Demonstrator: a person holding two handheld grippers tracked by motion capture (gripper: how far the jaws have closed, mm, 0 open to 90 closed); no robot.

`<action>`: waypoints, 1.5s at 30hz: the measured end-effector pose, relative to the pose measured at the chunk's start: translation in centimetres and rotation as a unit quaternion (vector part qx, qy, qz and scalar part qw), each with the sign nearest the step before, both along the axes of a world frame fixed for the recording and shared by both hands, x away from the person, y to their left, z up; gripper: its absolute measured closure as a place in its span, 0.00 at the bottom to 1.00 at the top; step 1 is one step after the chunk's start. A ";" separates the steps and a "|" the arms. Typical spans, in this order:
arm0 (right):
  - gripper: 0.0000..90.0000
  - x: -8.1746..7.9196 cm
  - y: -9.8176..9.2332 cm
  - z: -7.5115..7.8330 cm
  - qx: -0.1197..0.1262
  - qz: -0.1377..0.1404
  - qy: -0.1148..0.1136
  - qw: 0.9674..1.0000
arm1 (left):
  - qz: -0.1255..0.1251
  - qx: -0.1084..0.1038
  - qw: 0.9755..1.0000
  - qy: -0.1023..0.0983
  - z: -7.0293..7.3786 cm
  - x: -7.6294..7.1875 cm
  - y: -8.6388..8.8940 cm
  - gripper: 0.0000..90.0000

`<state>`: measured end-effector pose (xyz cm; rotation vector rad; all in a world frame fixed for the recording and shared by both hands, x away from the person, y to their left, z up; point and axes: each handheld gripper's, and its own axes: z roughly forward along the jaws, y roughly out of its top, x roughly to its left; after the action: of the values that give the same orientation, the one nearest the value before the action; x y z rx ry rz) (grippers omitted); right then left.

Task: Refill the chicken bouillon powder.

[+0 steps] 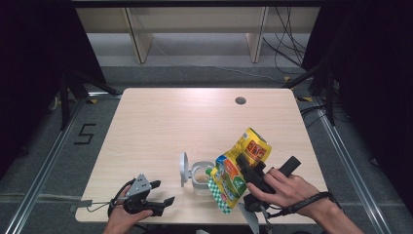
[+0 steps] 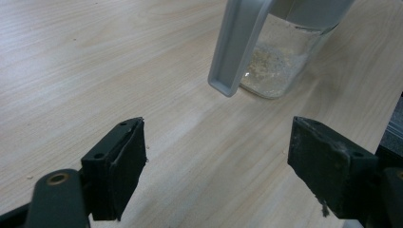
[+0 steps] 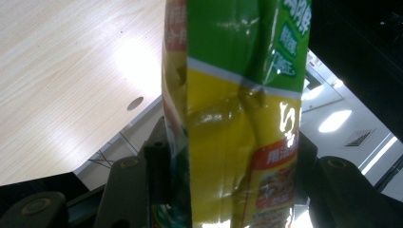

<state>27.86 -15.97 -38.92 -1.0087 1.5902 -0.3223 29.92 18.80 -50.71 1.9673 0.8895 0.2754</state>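
While the yellow and green pouch point(image 1: 238, 170) hangs tilted at the lower centre of the high view, its lower corner points down at the open mouth of the small clear jar point(image 1: 200, 178), just beside it. The jar stands on the table point(image 1: 160, 122) with its grey lid point(image 1: 184, 169) flipped up on the left, and a little pale powder lies at the bottom. The right tool point(image 1: 250, 171) is closed on the middle of the pouch; in the right gripper view the film is pinched between both jaws. The left tool point(image 1: 162, 194) rests at the lower left of the high view, jaws wide apart and holding nothing.

I judge this is pouring. To do it well, keep the corner over the mouth, tip slowly, and perhaps steady the jar with the free tool, because it looks light.
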 end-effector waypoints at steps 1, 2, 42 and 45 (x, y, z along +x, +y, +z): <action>0.57 0.0 0.0 0.0 0.000 0.000 0.000 1.000 | -0.006 0.005 1.000 -0.008 0.0 0.1 0.0 0.22; 0.57 0.0 0.0 0.0 -0.001 0.001 0.001 1.000 | -0.010 0.006 1.000 -0.010 0.0 0.1 0.0 0.22; 0.58 -0.5 -0.2 0.6 -0.029 0.007 -0.014 0.999 | -0.007 0.003 1.000 -0.010 0.0 0.1 -0.1 0.22; 0.58 -0.5 -0.2 0.6 -0.029 0.007 -0.014 0.999 | -0.010 0.004 1.000 -0.009 0.0 0.1 0.0 0.22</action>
<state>27.37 -16.21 -38.36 -1.0558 1.5564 -0.3737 30.01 18.76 -50.74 1.9773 0.8577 0.2862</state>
